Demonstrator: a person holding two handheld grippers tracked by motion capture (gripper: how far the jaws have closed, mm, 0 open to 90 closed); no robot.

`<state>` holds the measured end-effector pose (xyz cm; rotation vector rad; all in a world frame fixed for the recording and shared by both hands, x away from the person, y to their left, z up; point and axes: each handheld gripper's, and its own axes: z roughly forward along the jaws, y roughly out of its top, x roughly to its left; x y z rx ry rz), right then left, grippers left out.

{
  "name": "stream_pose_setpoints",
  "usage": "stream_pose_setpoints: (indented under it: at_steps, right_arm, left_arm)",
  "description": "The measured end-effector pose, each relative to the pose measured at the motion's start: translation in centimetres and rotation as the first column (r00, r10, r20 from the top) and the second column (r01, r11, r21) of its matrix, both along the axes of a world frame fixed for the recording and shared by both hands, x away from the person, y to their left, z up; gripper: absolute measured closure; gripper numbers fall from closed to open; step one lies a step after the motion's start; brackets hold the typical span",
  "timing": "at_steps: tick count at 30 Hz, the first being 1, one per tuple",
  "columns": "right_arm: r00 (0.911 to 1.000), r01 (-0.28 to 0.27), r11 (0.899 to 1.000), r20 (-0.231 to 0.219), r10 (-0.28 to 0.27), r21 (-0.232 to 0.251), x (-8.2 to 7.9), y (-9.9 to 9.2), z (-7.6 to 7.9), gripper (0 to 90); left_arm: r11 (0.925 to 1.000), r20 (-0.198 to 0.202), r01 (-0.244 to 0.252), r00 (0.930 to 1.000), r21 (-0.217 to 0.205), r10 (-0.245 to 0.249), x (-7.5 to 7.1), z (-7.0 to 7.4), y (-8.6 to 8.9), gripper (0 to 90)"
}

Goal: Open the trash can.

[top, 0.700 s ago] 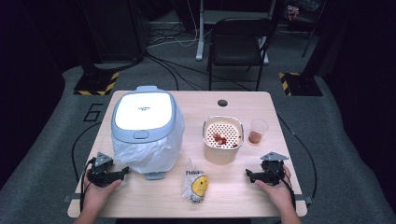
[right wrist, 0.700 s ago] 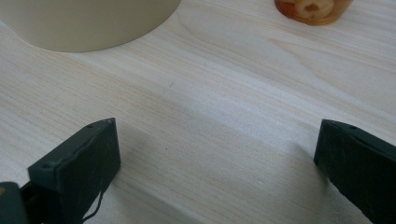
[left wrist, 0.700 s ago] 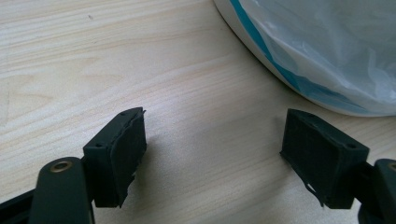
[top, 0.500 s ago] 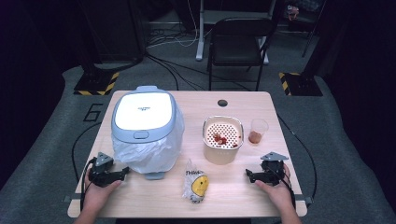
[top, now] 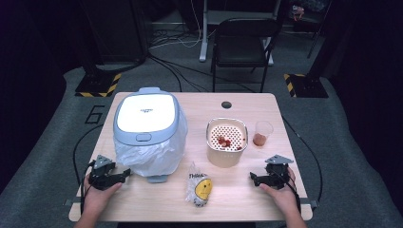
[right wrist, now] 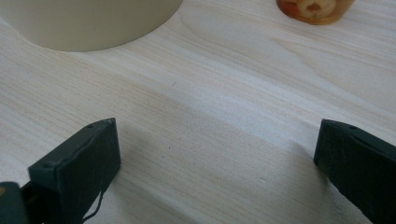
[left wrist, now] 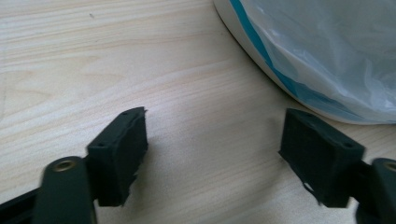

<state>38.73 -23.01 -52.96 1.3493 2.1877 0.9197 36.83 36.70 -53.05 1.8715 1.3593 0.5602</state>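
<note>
Worktop (top: 247, 102): pale wood, rectangular, long axis running left-right, dark floor on all sides.

Left tongs (top: 124, 173) rest on the near left corner, held in the left hand (top: 97, 197), jaws pointing toward the worktop's middle. In the left gripper view the left tongs (left wrist: 212, 144) stand apart with bare wood between the pads, nothing gripped. The bin's rounded base lies just beyond the far jaw, not touching it.

Right tongs (top: 253, 178) rest on the near right corner in the right hand (top: 280, 194), jaws pointing inward toward the left. In the right gripper view the right tongs (right wrist: 217, 163) are wide apart over bare wood.

White lidded bin (top: 147, 126) with a plastic bag liner sits left of centre, lid closed, reaching nearly to the far edge.

Cream container (top: 226, 142) with a perforated insert holding a few red bits stands right of centre. Clear cup (top: 262, 133) with reddish contents stands just beside it on the right, apart.

Small bag with a yellow smiley face (top: 199, 186) lies near the front edge at centre, long axis front-to-back.

Open wood: between each pair of tongs and the bag, and along the far right edge.
</note>
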Motion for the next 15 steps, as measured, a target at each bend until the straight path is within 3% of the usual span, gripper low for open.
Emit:
stream_pose_setpoints:
  at_steps: [5, 7, 11, 15]
  right_arm:
    - [1.0000, 0.001, 1.000, 0.001, -0.001, 0.003, -0.1, 0.1, 0.0, 0.0]
    - [1.0000, 0.000, 1.000, 0.002, 0.000, 0.000, -0.2, 0.1, 0.0, 0.0]
    - [0.9999, 0.016, 1.000, -0.004, -0.016, 0.012, -0.4, 0.4, 0.2, 6.8]
    - [0.9998, 0.022, 1.000, -0.004, -0.022, 0.009, -0.8, 0.6, 0.5, 15.3]
  left_arm:
    - [0.9999, -0.004, -0.002, 1.0000, 0.015, 0.002, -0.2, 0.2, 0.2, 36.1]
    - [0.9998, -0.023, 0.001, 0.9997, -0.018, -0.001, -0.4, 0.5, 0.4, 43.5]
    - [0.9976, -0.024, 0.004, 0.9997, -0.068, -0.005, -1.2, 1.5, 0.2, 47.7]
    - [0.9994, -0.041, 0.000, 0.9992, -0.036, -0.002, -2.1, 2.8, -0.2, 53.7]
